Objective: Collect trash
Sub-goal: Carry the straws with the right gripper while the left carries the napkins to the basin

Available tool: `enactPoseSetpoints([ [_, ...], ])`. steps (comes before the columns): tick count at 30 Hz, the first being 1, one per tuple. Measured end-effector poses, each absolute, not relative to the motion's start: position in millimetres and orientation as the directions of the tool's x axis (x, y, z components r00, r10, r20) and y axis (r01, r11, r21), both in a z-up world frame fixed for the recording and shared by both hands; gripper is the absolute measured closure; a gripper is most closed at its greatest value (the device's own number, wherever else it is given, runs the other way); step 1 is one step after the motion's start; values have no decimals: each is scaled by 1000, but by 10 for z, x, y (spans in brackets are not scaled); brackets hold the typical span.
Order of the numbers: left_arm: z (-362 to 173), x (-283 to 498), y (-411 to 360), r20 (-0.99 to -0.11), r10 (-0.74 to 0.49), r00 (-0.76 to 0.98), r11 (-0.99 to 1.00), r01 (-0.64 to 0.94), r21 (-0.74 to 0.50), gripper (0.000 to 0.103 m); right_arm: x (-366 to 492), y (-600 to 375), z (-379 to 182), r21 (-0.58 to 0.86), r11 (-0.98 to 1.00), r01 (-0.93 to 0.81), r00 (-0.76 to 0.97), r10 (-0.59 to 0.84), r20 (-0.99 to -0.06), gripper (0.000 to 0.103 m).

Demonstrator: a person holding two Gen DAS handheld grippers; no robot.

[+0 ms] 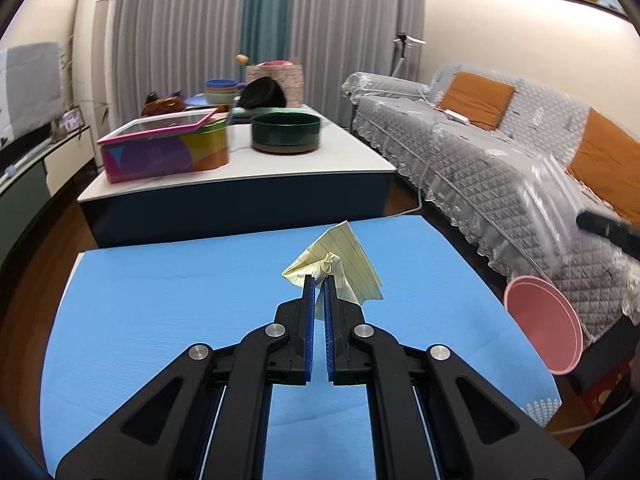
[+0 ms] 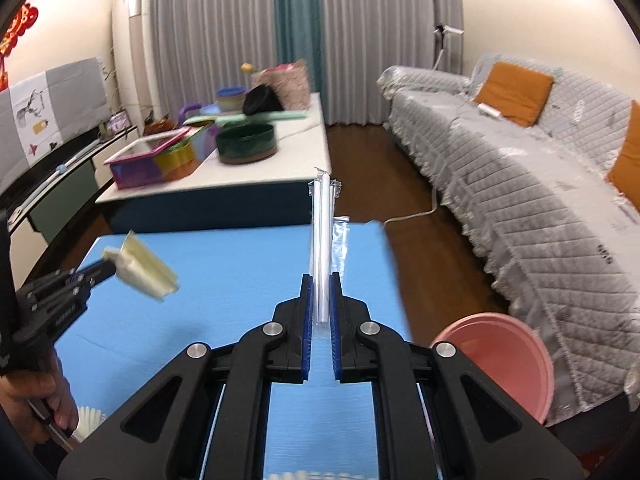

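Left gripper (image 1: 319, 277): clamped on crumpled yellow paper (image 1: 340, 270) | right gripper (image 2: 320, 274): pinched on wrapped straw (image 2: 322, 232) | both held above blue desk (image 1: 160, 300)

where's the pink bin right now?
The pink bin sits at lower right in both wrist views, off the blue table's right edge, against the grey sofa.
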State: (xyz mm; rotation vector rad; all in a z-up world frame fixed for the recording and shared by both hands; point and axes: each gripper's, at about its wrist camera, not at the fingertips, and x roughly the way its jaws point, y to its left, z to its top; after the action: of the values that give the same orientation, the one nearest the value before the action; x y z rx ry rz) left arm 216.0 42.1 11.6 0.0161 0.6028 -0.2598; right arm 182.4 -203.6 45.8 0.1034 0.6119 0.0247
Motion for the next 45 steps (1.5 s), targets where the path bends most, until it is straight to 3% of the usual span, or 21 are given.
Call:
enactPoseSetpoints([
  [14,97,2071,-155,-546,-294,785,946,321,-48,99,1543,-2784,272,143,982,123,820,-20,-572,95],
  [37,74,1916,-1498,-526,-498,689,833,549,-70,99,1172,-3732,-63,93,946,311,751,-185,-633,95],
  [45,5,1834,-1856,-538,-535,651,797,601,-65,103,1074,-3954,-138,88,931,354,731,-217,-648,95],
])
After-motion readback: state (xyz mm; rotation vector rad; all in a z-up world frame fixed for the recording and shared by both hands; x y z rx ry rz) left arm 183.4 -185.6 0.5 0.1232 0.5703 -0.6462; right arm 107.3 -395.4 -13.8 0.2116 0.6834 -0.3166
